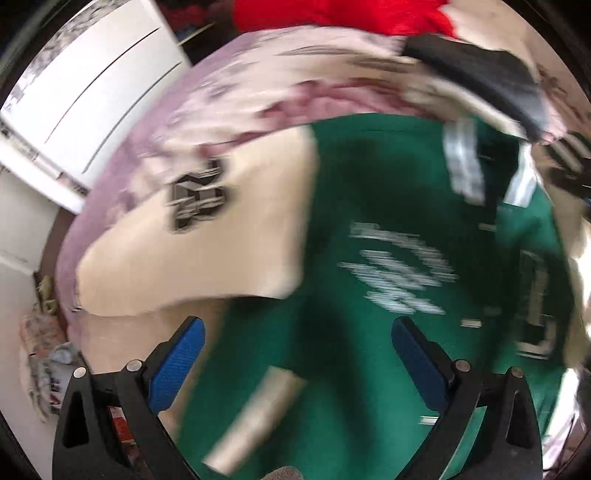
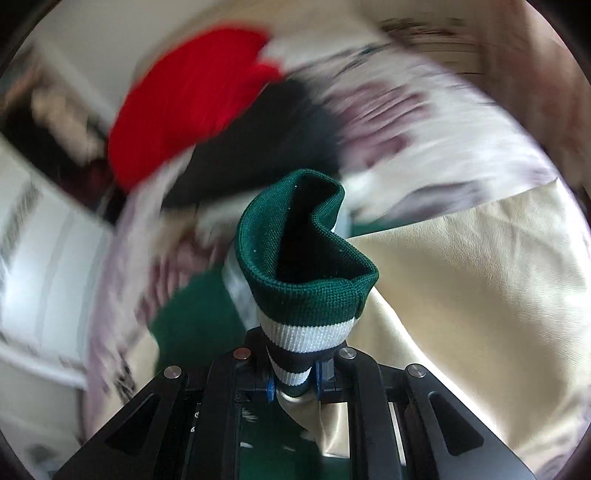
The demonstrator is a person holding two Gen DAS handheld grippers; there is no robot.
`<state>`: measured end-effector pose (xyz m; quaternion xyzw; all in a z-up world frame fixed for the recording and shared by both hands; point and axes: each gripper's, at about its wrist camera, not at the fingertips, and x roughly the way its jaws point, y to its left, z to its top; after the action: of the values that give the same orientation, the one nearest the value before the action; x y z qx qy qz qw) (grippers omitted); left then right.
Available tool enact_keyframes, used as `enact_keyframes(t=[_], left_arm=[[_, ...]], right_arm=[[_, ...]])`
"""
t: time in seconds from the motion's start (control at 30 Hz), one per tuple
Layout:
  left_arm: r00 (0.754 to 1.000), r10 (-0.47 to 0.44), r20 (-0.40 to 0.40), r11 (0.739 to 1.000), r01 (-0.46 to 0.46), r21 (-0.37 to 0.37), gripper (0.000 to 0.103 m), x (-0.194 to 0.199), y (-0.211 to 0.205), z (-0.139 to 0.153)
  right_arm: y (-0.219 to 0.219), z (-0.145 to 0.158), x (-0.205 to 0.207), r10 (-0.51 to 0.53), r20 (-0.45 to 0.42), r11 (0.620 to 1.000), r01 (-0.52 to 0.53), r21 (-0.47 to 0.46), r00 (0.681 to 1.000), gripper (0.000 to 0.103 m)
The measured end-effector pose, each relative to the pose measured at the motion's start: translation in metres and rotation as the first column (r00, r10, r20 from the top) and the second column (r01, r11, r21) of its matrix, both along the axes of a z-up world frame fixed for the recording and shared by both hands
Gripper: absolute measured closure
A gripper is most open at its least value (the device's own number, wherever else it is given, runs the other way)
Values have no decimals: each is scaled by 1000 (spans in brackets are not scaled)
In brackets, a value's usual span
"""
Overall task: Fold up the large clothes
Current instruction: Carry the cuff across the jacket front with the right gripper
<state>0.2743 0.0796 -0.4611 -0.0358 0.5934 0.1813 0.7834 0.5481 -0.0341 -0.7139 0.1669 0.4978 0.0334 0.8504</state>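
A bed with a pale lilac patterned cover (image 1: 122,162) carries the green-and-cream jacket (image 1: 354,192) spread ahead of the left claw (image 1: 297,345), red cloth (image 1: 332,14) beyond.

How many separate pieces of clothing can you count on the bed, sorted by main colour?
Green and cream: 1, the jacket, its striped cuff clamped in the right gripper
Red: 1, the garment
Black: 1, the garment
Total: 3

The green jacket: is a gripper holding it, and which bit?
Yes. The right gripper is shut on the green jacket by its striped knit cuff. The left gripper is open, holding nothing.
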Motion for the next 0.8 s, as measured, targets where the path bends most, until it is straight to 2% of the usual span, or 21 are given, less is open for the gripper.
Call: enact_keyframes(t=[0.07, 0.1, 0.17, 0.27, 0.3, 0.33, 0.37, 0.4, 0.43, 0.47, 0.5, 0.53, 0.6, 0.7, 0.73, 0.8], left_arm=[[1000, 27, -15, 1000, -27, 17, 0, -5, 44, -6], [999, 39, -23, 999, -38, 32, 0, -8, 64, -9], [998, 56, -31, 998, -54, 40, 0, -11, 95, -15], [996, 87, -35, 996, -86, 35, 0, -15, 134, -19], [995, 96, -33, 995, -95, 28, 0, -16, 144, -21], [994, 103, -36, 994, -103, 22, 0, -15, 150, -22], [994, 108, -36, 994, -107, 9, 0, -15, 155, -23], [993, 109, -36, 994, -110, -7, 0, -15, 159, -23], [993, 108, -37, 994, -109, -22, 0, -14, 161, -23], [994, 104, -33, 994, -105, -35, 0, -12, 161, -21], [995, 93, -27, 994, -94, -54, 0, -9, 160, -19], [997, 76, -23, 994, -77, -76, 0, -5, 157, -17], [999, 37, -10, 992, -38, -120, 0, 6, 147, -13], [999, -39, 19, 983, 41, -179, 0, 31, 123, -10], [997, -66, 31, 980, 71, -185, 0, 41, 113, -10], [992, -115, 51, 976, 122, -178, 0, 60, 90, -12]], right_arm=[[77, -37, 14, 97, -34, 992, -99, -74, 995, 88], [100, -56, 28, 140, -56, 984, -145, -106, 989, 88], [180, -87, 40, 222, -91, 954, -236, -185, 971, 88], [254, -121, 37, 319, -133, 896, -344, -279, 938, 88], [279, -132, 32, 349, -148, 872, -378, -310, 925, 85], [288, -138, 32, 365, -173, 857, -402, -322, 915, 78], [297, -143, 29, 363, -200, 847, -411, -337, 910, 77], [294, -136, 25, 357, -209, 850, -410, -331, 910, 72], [288, -129, 21, 352, -221, 871, -405, -279, 910, 59], [275, -121, 16, 338, -238, 904, -384, -189, 911, 50], [260, -111, 11, 317, -249, 930, -351, -109, 915, 35], [240, -101, 3, 282, -257, 956, -294, -6, 924, 30], [192, -74, -21, 191, -268, 979, -165, 116, 944, 30], [104, -39, -73, -1, -307, 984, 57, 172, 952, 30], [72, -39, -94, -80, -333, 975, 143, 170, 940, 30], [20, -50, -130, -195, -410, 948, 278, 154, 891, 30]])
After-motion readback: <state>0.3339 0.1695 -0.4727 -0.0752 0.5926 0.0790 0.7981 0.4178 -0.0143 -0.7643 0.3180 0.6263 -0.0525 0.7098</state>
